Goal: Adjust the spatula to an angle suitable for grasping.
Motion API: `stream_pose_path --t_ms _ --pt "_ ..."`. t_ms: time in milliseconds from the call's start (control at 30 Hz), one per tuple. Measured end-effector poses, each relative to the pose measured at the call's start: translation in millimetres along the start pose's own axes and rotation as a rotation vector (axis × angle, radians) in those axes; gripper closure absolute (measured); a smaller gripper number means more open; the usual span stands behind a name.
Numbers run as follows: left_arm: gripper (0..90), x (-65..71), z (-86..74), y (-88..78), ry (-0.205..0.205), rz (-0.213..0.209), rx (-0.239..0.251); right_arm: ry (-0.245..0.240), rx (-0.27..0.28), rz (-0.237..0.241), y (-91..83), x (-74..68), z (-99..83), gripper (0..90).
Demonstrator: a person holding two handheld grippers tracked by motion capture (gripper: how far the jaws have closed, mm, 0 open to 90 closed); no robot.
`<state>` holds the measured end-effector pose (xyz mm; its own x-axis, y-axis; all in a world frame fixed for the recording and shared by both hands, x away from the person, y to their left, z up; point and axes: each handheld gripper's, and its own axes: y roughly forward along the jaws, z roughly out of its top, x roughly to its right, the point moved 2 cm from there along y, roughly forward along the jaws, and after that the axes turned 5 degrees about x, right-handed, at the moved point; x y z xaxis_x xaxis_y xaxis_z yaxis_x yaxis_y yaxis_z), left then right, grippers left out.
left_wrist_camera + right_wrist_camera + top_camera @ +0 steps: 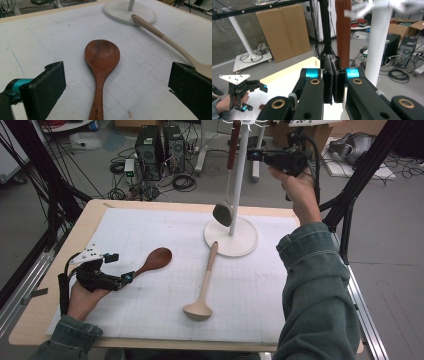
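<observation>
A dark wooden spoon (154, 260) lies on the white mat (150, 320), bowl away from me. My left gripper (121, 266) stands open at its handle end, and the handle (98, 87) runs between the two wide-apart jaws without touching them. A beige ladle (205, 280) lies mid-mat, its handle tip resting on the base of the white stand (245, 247). A brown-handled utensil with a grey head (223, 213) hangs from the stand. My right gripper (252, 155) is held high beside the stand's pole. Its pads (329, 75) are pressed together with nothing between them, and the brown handle (343, 30) is just beyond the tips.
The stand's pole (378, 42) rises right beside the brown handle. Black frame struts (365, 165) flank the table. Computer towers (160, 145) and cables lie on the floor behind it. The beige ladle (160, 35) passes near the left gripper's right-hand jaw.
</observation>
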<state>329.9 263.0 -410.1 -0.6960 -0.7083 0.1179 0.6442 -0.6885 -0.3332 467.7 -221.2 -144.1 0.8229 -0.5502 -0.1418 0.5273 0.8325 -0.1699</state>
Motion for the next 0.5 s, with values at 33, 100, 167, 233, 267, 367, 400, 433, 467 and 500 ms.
stream_pose_path --t_ms 33,100,167,233,267,367,400,433,467,500 --pt "1.7 0.0 -0.1 -0.1 -0.002 0.0 0.0 -0.008 0.003 -0.003 -0.2 -0.8 4.0 89.5" --pt "1.7 -0.5 -0.1 0.0 0.0 -0.001 -0.004 -0.019 -0.001 -0.004 -0.1 -2.0 10.7 89.5" --pt "1.7 -0.7 -0.3 0.1 0.0 -0.001 -0.005 -0.021 -0.01 -0.015 0.1 -0.6 14.7 89.5" --pt "1.7 -0.9 -0.4 0.1 0.001 -0.001 -0.004 -0.022 -0.01 -0.024 -0.5 0.5 16.4 89.5" --pt "1.7 -0.9 -0.4 0.2 0.001 -0.002 -0.005 -0.02 -0.005 -0.022 -1.2 0.9 16.7 89.5" --pt "1.7 -0.5 -0.5 0.9 -0.002 -0.006 -0.007 -0.017 0.002 -0.025 -2.9 1.8 16.3 89.5" --pt "1.7 -0.5 -0.4 1.3 0.0 -0.007 -0.007 -0.014 0.004 -0.028 -3.5 1.7 16.1 89.5" --pt "1.7 -0.4 -0.4 1.5 0.002 -0.005 -0.008 -0.011 0.005 -0.024 -4.3 1.6 15.8 89.6" --pt "1.7 0.1 -0.5 1.9 -0.002 -0.007 -0.008 -0.013 0.007 -0.018 -4.6 1.6 15.4 89.5" --pt "1.7 0.3 -0.4 2.1 0.001 -0.009 -0.009 -0.016 0.004 -0.02 -5.0 1.7 15.2 89.6"
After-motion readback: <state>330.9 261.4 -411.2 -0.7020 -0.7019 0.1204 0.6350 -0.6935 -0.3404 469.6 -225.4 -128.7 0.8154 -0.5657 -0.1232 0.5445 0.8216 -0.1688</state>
